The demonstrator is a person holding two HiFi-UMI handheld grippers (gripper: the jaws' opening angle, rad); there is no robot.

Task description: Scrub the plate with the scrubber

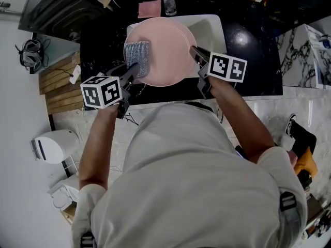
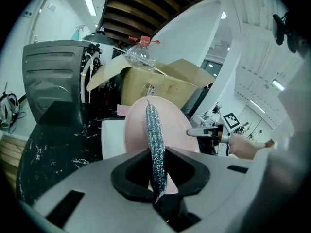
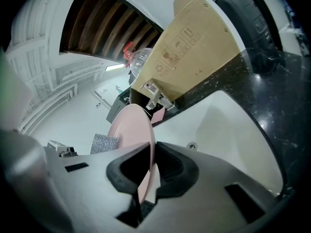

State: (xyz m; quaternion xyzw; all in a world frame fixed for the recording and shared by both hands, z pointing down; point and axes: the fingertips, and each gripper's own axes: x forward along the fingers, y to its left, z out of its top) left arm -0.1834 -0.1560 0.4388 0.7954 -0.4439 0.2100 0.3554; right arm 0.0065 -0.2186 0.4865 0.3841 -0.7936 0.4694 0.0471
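Right gripper [image 1: 194, 52] pinches one pink plate [image 1: 166, 43] by its rim, left gripper [image 1: 132, 70] clamps one scrubber [image 1: 137, 55] (both tools occupied).

Head view steeply down over sink [image 1: 211, 31]; tongs views close-up, opposite edges of shared plate [image 1: 166, 53].

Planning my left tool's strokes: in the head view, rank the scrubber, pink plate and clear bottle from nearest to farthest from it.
1. scrubber: gripped in the left tool itself.
2. pink plate: just right of the tool, behind the scrubber.
3. clear bottle: far side, beyond the plate's top rim.
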